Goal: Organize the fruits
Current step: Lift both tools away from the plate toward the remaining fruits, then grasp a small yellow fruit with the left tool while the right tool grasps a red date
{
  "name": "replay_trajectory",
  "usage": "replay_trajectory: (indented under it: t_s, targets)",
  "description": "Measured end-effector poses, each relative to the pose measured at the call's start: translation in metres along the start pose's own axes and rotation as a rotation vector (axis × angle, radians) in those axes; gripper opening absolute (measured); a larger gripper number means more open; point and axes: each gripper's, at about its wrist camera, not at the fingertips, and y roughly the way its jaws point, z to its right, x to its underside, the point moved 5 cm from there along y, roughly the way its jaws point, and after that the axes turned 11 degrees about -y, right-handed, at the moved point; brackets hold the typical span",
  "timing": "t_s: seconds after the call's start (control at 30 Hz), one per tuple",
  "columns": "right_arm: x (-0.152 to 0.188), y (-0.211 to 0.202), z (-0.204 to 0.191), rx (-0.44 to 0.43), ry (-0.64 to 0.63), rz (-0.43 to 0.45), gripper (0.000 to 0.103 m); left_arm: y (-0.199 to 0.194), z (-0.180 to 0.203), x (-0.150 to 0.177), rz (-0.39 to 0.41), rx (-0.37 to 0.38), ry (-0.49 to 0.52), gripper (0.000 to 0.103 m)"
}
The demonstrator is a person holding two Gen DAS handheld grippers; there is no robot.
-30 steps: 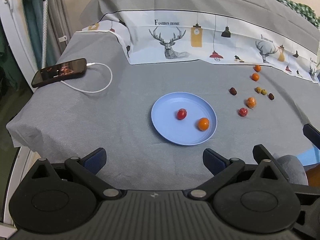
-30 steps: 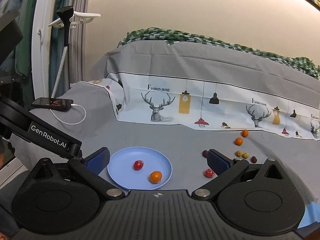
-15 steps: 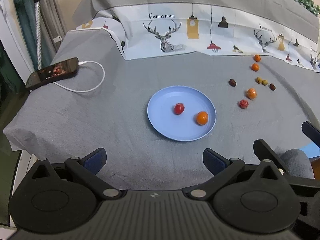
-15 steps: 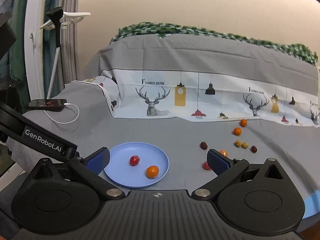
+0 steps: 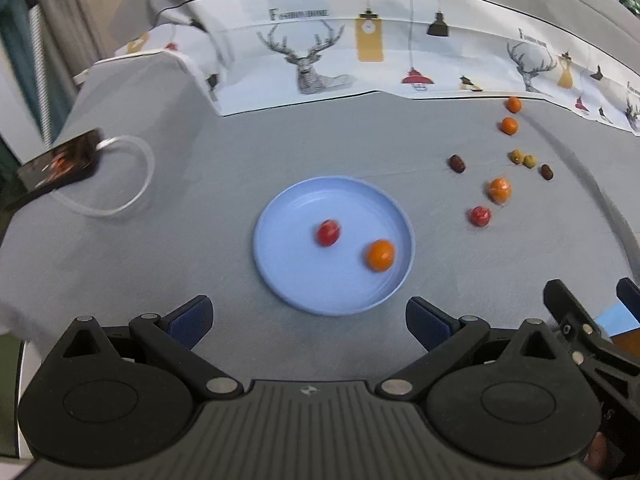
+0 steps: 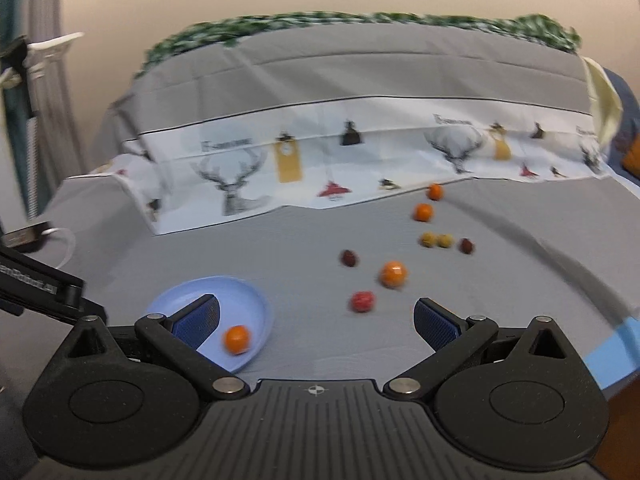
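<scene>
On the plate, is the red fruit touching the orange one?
Apart. The left wrist view shows bare blue plate between the red fruit and the orange fruit.

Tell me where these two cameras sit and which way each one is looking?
Left wrist view: sits on the left gripper, looking down and forward over the blue plate; its own open fingers show, plus part of the other gripper at right.
Right wrist view: sits on the right gripper, looking forward across the grey cloth at loose fruits; its open fingers show.
Shared: the plate, the orange fruit on it, and the scattered fruits.
</scene>
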Motion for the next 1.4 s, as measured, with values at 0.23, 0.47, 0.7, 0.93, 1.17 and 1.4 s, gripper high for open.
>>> replay_trajectory:
  t_s: [0.23,0.47,0.7,0.93,1.17,1.4]
  targets:
    - [-0.007,0.05,0.074,0.152,0.049,-0.019,0.102,0.037,0.062,-0.037,-0.026,0.061,0.069,0.103]
    - [-0.011,0.148,0.162,0.244,0.107,-0.066,0.102,0.107,0.169,-0.095,-0.078,0.192,0.169,0.103]
    - [0.008,0.257,0.225,0.265,0.173,-0.177,0.102,0.205,0.3,-0.133,-0.096,0.275,0.375,0.103]
    - [0.019,0.329,0.239,0.207,0.085,-0.223,0.102,0.302,0.372,-0.132,-0.18,0.251,0.484,0.102]
    - [0.025,0.35,0.24,0.216,0.016,-0.199,0.102,0.34,0.39,-0.139,-0.215,0.26,0.462,0.103]
    - [0.02,0.343,0.231,0.211,-0.035,-0.144,0.046,0.326,0.398,-0.138,-0.179,0.353,0.503,0.027]
